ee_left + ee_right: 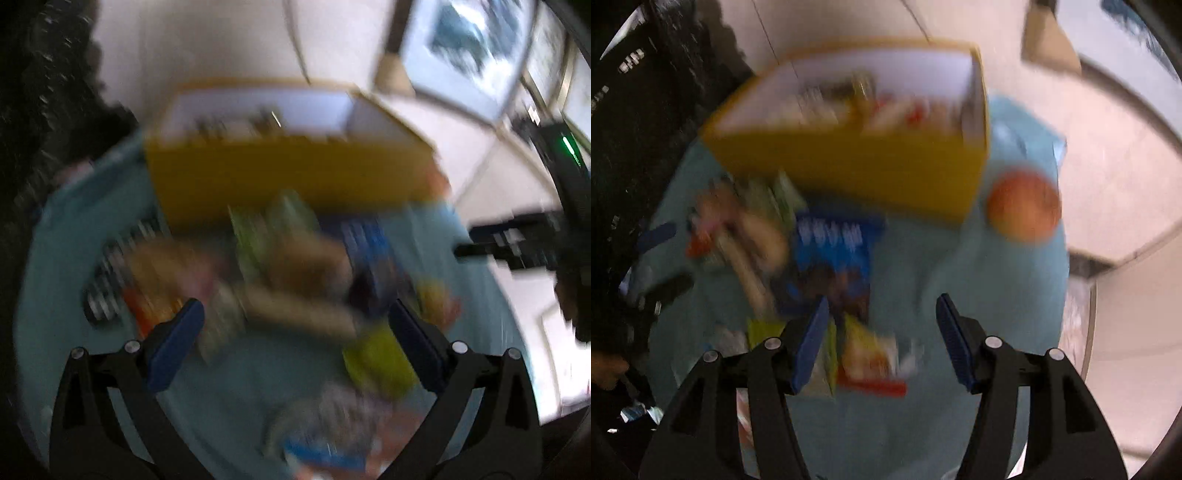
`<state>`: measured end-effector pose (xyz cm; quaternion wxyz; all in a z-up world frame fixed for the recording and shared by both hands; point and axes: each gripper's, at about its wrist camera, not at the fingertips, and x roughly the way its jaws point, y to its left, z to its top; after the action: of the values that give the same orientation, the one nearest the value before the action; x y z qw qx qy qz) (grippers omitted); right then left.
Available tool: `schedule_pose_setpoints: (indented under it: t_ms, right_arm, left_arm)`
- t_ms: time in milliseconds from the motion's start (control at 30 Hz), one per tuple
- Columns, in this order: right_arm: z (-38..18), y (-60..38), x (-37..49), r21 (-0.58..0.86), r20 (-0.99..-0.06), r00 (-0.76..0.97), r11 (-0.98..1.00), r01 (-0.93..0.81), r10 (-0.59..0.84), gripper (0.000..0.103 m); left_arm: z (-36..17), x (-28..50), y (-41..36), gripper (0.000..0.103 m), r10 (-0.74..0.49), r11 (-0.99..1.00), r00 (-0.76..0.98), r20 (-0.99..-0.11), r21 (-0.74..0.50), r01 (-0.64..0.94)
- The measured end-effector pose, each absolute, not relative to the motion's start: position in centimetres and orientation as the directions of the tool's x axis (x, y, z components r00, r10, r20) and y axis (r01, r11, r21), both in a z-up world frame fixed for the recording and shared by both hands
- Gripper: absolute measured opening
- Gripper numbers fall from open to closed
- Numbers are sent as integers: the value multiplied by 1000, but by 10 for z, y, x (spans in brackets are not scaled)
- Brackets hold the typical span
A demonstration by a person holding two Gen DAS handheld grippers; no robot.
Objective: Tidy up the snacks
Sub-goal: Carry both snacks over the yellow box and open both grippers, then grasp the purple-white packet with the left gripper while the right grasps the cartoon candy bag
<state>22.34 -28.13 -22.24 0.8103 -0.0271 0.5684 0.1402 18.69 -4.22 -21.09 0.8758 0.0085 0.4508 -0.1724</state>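
Both views are smeared by motion. A yellow box (288, 173) (849, 162) with a white inside stands at the back of a teal-covered table (229, 398) (942, 258) and holds several snack packets. A loose pile of packets lies in front of it, among them a blue packet (369, 240) (831, 240) and a lime-green packet (376, 362). My left gripper (295, 310) hangs over the pile, open wide, with nothing gripped. My right gripper (882, 299) is open above the teal cloth, its left pad over the blue packet's near end, holding nothing.
An orange round thing (1023, 205) sits right of the box. A black-and-white striped packet (107, 280) lies at the pile's left. A red-and-yellow packet (871, 365) lies near the right gripper. Pale floor and a framed picture (469, 51) lie beyond; a dark area fills the left.
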Motion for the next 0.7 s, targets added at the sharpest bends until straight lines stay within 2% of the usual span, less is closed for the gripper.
schedule_pose_setpoints:
  t_ms: [200,333,467,533,567,600,633,700]
  right_arm:
    - [-249,-280,210,115,-948,268,968,-223,175,61]
    - [-258,-271,209,118,-944,271,961,-249,186,61]
    - [-279,-265,215,90,-958,244,967,-237,149,61]
    - [-286,-264,212,96,-962,228,965,-242,153,62]
    - [-287,-261,210,77,-965,225,962,-260,138,61]
    - [-286,-261,209,74,-964,227,961,-267,137,60]
    - [-285,-262,209,87,-963,224,961,-263,148,59]
    - [-283,-266,208,104,-960,230,965,-242,162,54]
  left_arm:
    - [-250,136,-53,101,-303,904,485,-820,-87,417]
    - [-272,123,-51,101,-297,898,477,-827,-74,433]
    - [-293,117,-63,101,-251,870,469,-847,15,493]
    - [-295,116,-59,101,-258,870,480,-838,15,493]
    - [-295,116,-58,98,-265,871,470,-842,0,491]
    - [-293,114,-57,80,-279,867,471,-837,-9,498]
    - [-291,110,-57,71,-289,861,474,-832,-9,509]
    - [-288,103,-57,65,-312,848,460,-831,-24,530]
